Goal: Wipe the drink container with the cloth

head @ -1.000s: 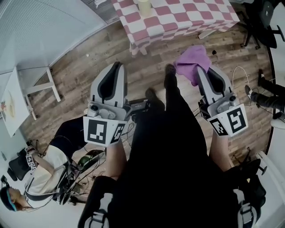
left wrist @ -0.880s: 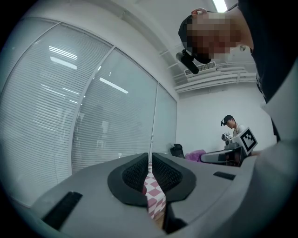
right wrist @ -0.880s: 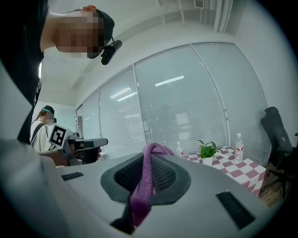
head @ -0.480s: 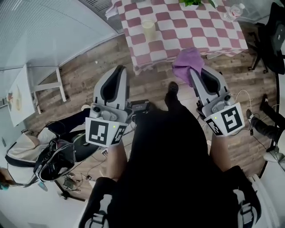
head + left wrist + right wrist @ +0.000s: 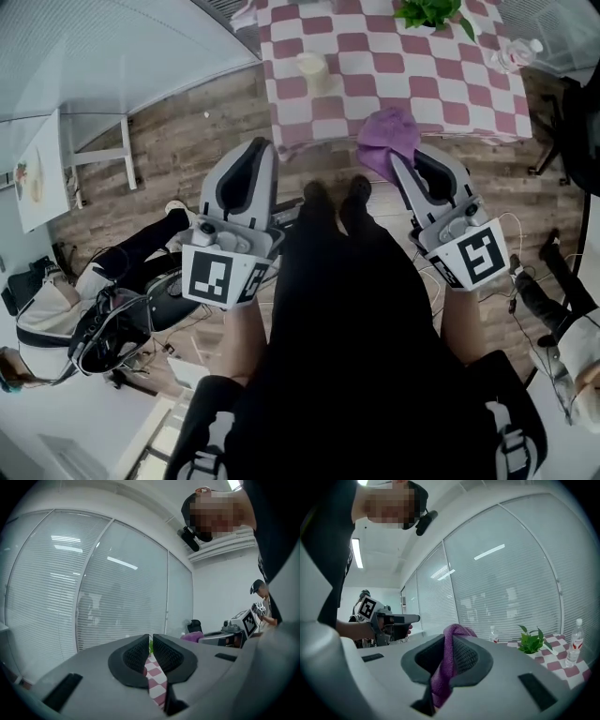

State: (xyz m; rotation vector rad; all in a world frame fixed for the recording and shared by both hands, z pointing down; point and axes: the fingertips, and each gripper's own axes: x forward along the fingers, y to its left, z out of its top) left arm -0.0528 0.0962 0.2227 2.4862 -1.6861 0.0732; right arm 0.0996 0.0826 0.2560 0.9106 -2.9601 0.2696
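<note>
The purple cloth [image 5: 389,131] is pinched in the right gripper [image 5: 401,161], whose jaws are closed on a fold of it; in the right gripper view the cloth [image 5: 446,665] runs up between the pads and bunches over the tips. The cup [image 5: 310,67], pale and upright, stands on the table [image 5: 375,89] towards its left side in the head view, well apart from the cloth and touched by nothing. The table wears a pink-and-white checked cover, with a green plant [image 5: 429,11] at its far side and a clear bottle [image 5: 514,54] near its right edge; the plant [image 5: 530,642] and a bottle [image 5: 576,641] also show in the right gripper view. The left gripper [image 5: 258,148] is held beside the right one, over the wooden floor [image 5: 169,141] just short of the table, and it holds nothing: the left gripper [image 5: 151,651] view shows its pads almost together, only a thin slit between them, with the checked cover seen through it. The person's shoes [image 5: 336,197] stand between the two grippers. A white stool [image 5: 98,164] stands at the left.
</note>
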